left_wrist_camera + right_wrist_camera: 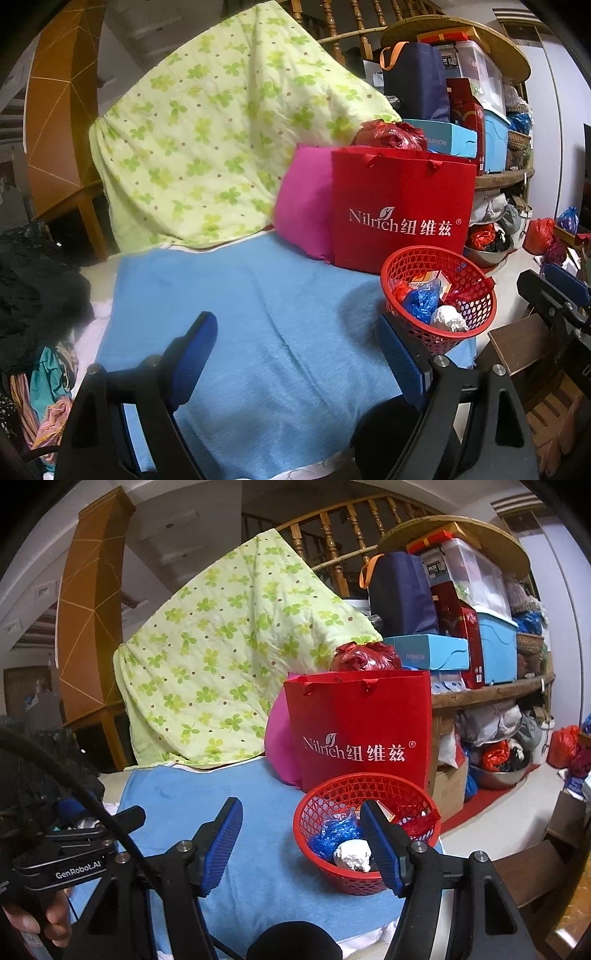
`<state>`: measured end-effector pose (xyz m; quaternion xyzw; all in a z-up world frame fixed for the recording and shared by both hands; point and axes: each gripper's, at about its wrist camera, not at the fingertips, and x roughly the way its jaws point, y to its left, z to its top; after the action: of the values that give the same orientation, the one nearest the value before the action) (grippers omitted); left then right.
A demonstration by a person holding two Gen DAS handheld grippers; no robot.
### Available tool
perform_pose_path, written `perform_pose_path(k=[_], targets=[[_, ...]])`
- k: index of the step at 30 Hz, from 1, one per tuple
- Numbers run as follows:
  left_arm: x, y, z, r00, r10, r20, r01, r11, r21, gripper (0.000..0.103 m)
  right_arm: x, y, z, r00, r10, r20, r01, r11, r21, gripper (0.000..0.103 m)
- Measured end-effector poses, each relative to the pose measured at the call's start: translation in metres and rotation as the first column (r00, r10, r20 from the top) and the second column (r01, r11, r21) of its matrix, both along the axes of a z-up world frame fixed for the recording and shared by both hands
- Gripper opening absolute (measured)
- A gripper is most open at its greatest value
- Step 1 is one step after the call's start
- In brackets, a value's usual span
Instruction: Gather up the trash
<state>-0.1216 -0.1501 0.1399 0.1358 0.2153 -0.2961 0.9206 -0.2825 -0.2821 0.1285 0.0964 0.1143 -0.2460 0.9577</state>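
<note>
The red mesh basket [437,295] stands on the blue towel [251,332], at its right-hand edge, just in front of a red paper bag [402,210] printed "Nilrich". Inside the basket lie the collected items — a crumpled blue plastic bag [421,301], a ball of foil [448,319], a piece of red plastic [419,823] and a small carton [436,278].

The left gripper [295,354] hovers over the towel with its blue-padded fingers spread wide; nothing lies between them. Its right finger sits near the basket's rim in that view, contact not discernible.

The right gripper [303,843] is likewise open, at a moderate spread, and empty — one pad overlaps the basket in its own view, the other is above bare towel.

A pink cushion [304,201] leans beside the red paper bag, and a green clover-print quilt [221,122] is draped behind. A cluttered shelf [491,690] of boxes and bags fills the right background.
</note>
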Motion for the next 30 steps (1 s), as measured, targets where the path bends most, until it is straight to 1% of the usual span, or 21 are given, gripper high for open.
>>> perform_pose_path(k=[5, 15, 26, 30], targets=[[-0.005, 0.005, 0.003, 1.000, 0.005, 0.011, -0.005, 1.000, -0.002, 0.088, -0.004, 0.006, 0.000, 1.000, -0.014, -0.011, 0.013, 0.999, -0.031, 0.070], [-0.016, 0.020, 0.011, 0.999, 0.020, 0.028, -0.020, 1.000, -0.013, 0.088, -0.010, 0.014, 0.008, 1.000, -0.015, -0.004, 0.015, 0.999, -0.051, 0.070], [-0.026, 0.023, 0.017, 0.999, 0.018, 0.048, -0.017, 1.000, -0.011, 0.088, -0.018, 0.021, 0.012, 1.000, -0.029, 0.003, 0.029, 0.997, -0.077, 0.071], [-0.026, 0.023, 0.017, 0.999, 0.019, 0.047, -0.018, 1.000, -0.010, 0.088, -0.021, 0.018, 0.013, 0.999, -0.029, 0.013, 0.030, 0.997, -0.065, 0.072]])
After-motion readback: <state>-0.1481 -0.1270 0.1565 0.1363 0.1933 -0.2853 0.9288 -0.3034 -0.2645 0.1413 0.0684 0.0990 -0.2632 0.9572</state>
